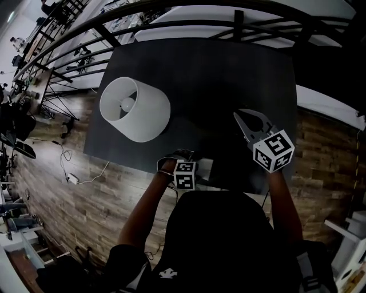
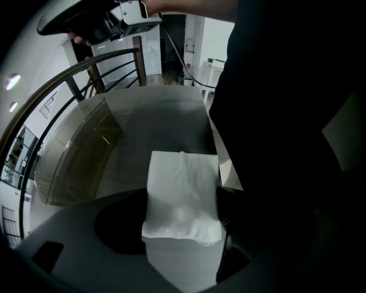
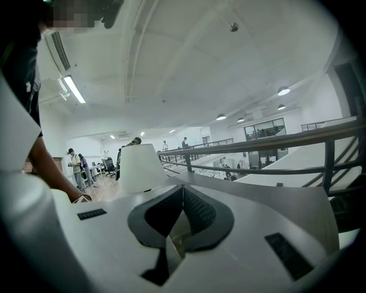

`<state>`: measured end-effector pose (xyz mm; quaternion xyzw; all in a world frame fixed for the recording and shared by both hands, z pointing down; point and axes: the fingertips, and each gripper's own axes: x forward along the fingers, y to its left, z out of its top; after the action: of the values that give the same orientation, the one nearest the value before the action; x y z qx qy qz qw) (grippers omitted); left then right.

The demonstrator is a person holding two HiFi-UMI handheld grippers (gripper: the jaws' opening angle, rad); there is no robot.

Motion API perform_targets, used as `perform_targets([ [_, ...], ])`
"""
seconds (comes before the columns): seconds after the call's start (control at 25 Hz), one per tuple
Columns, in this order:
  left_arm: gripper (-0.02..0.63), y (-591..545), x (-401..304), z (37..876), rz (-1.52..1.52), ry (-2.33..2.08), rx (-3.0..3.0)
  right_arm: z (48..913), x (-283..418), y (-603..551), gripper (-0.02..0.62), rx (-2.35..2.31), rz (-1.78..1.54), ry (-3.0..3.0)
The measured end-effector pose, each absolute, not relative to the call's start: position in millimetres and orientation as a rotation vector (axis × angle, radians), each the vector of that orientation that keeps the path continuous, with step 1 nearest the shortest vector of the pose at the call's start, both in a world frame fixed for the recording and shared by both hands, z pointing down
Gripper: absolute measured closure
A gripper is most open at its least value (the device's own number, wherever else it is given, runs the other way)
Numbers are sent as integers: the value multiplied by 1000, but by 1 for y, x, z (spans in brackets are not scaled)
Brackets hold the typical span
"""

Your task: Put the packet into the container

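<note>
I look down on a wood-plank floor [image 1: 51, 189] and a dark railing [image 1: 171, 14] that runs round the far side of the dark desk [image 1: 229, 74]. On the desk's far left part stands the white container [image 1: 140, 111], and from the head view I see into its open mouth.

The right claw [image 1: 245, 119] hangs over the desk's right side, well apart from the container. Its marker cube [image 1: 274, 150] faces up at me. In the right gripper view its jaws meet at the tips with nothing between them.

The left claw [image 2: 182, 220] is down at the desk's near edge, close to the person's body and well away from the container. Its jaws stand partly apart, and the white packet [image 2: 183, 183] sits between them. The dark pads lie against the packet's two sides, so I read it as gripped. The packet is a soft, crumpled white thing that reaches forward from the jaws onto the desk surface, with its near end bunched up between the pads. It is not in the container.
</note>
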<state>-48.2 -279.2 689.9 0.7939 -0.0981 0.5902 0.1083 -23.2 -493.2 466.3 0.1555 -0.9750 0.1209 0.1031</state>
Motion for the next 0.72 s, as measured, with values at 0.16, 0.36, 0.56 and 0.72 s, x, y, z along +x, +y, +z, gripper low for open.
perform_targets([
  [0.16,227,-292,-48,669,1681,-306,2375,464,-22,-495,589,500,351,-2880],
  [0.36,227,-316,-52,637,1649,-311,2405,460,-17,-496,590,563,364,-2880],
  [0.56,227,-349,-42,597,1638,-286,2489,454,0,-496,591,636,358,-2874],
  [0.72,227,-381,-38,581,1647,-276,2530,450,14,-501,591,705,346,-2864],
])
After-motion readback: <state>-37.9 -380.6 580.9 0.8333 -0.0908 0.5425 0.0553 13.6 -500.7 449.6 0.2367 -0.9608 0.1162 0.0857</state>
